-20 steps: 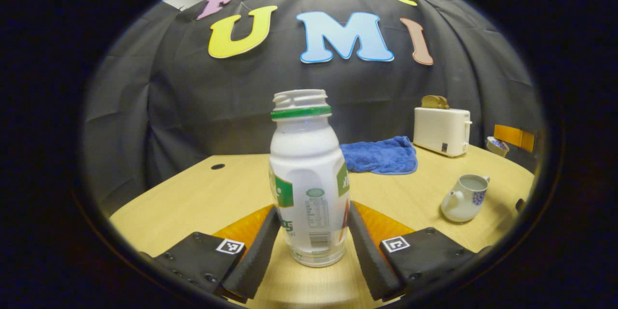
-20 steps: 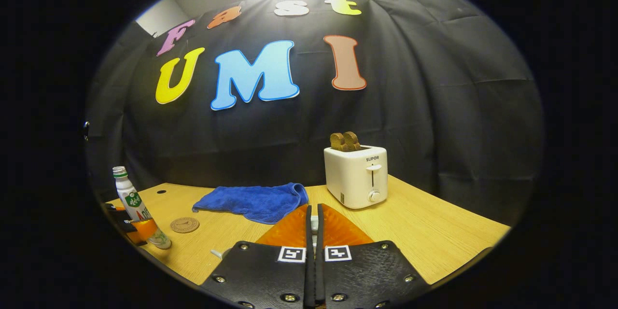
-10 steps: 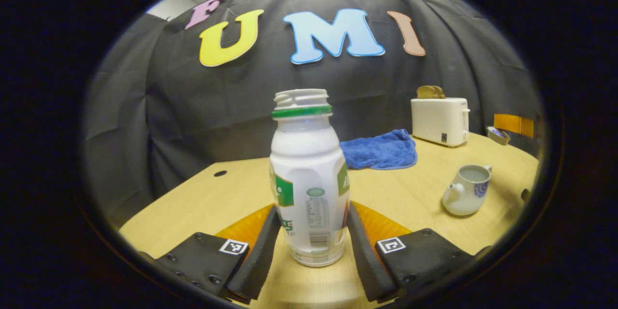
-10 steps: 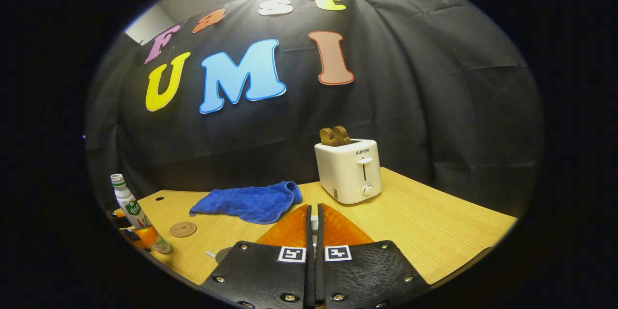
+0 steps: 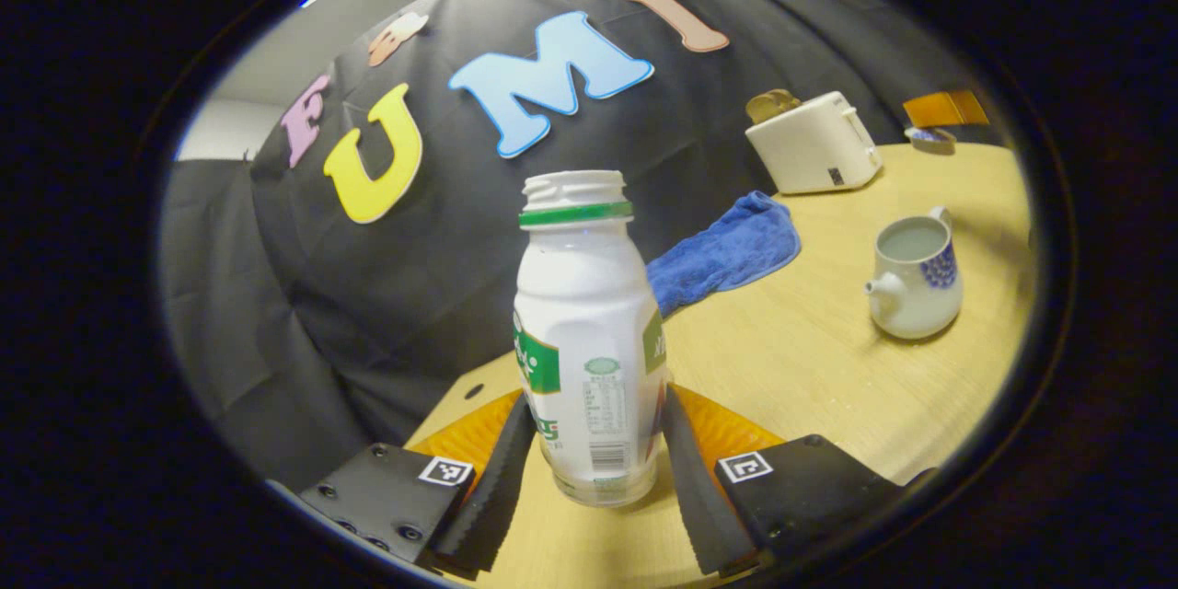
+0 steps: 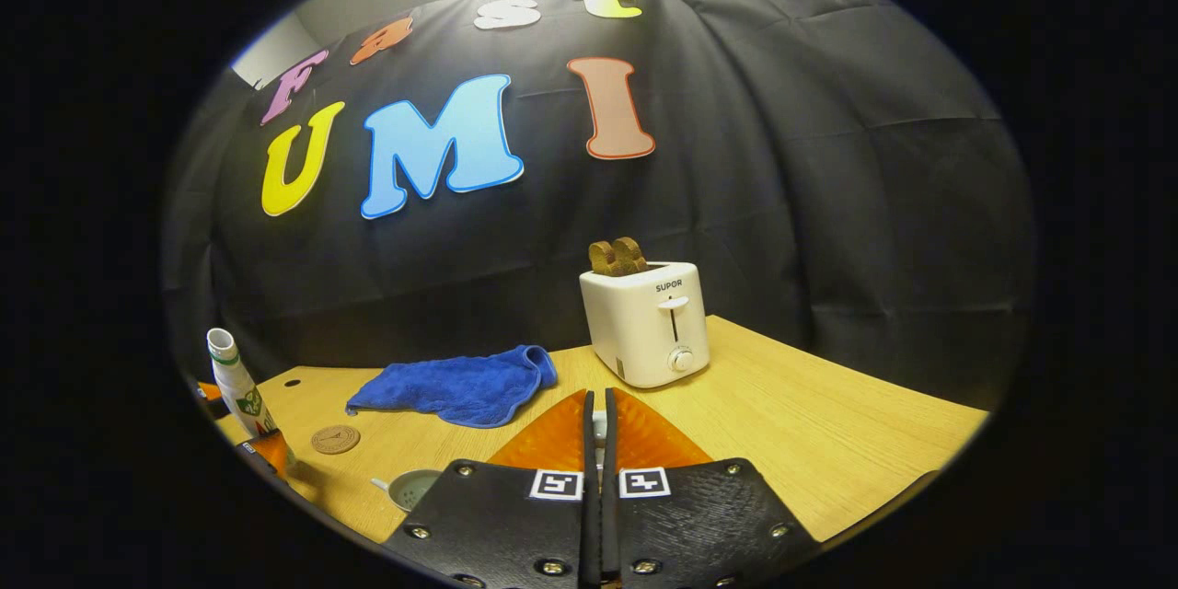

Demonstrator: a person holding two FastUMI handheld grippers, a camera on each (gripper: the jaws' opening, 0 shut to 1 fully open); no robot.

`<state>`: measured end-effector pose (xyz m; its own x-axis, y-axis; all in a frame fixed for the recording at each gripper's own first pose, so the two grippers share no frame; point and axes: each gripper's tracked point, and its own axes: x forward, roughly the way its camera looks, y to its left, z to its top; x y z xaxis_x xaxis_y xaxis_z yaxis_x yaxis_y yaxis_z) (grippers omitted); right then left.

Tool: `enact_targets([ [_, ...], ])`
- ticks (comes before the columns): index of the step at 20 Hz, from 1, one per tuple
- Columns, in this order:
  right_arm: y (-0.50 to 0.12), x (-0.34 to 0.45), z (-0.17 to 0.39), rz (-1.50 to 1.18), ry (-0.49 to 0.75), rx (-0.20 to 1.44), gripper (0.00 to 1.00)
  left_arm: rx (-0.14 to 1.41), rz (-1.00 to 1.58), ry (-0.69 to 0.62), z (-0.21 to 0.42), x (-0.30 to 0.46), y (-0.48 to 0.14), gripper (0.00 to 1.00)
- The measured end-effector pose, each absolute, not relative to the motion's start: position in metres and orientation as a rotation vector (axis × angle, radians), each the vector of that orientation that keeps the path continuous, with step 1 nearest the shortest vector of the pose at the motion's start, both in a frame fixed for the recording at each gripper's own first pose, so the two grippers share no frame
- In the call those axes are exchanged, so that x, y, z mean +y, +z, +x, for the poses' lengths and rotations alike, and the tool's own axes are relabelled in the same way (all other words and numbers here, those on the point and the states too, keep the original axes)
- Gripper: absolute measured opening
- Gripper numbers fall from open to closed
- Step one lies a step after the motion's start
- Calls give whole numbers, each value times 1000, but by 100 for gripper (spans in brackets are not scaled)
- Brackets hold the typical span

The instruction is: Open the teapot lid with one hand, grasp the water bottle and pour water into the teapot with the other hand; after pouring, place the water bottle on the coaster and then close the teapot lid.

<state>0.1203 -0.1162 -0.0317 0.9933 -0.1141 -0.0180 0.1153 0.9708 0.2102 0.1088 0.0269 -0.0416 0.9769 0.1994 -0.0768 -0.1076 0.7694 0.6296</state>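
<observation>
Meanwhile, the left gripper (image 5: 594,442), clamped on the uncapped water bottle (image 5: 587,331), tilts toward the open teapot (image 5: 914,271) beside it, where pouring comes next, as the right gripper (image 6: 598,428) pinches what appears to be the lid.

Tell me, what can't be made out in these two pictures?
1. Water level in the water bottle: left gripper view, its opaque wall hides it.
2. Teapot lid: right gripper view, just a white sliver between the shut fingers of the right tongs.
3. Teapot: right gripper view, only its rim shows beside the tongs' base.
</observation>
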Motion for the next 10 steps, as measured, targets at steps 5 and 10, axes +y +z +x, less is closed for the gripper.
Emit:
enact_targets([
  [5,-33,-121,121,235,-127,8,0,119,810,167,114,20,-31,87],
  [10,-35,-126,121,238,-142,10,0,73,1025,169,117,10,-17,87],
])
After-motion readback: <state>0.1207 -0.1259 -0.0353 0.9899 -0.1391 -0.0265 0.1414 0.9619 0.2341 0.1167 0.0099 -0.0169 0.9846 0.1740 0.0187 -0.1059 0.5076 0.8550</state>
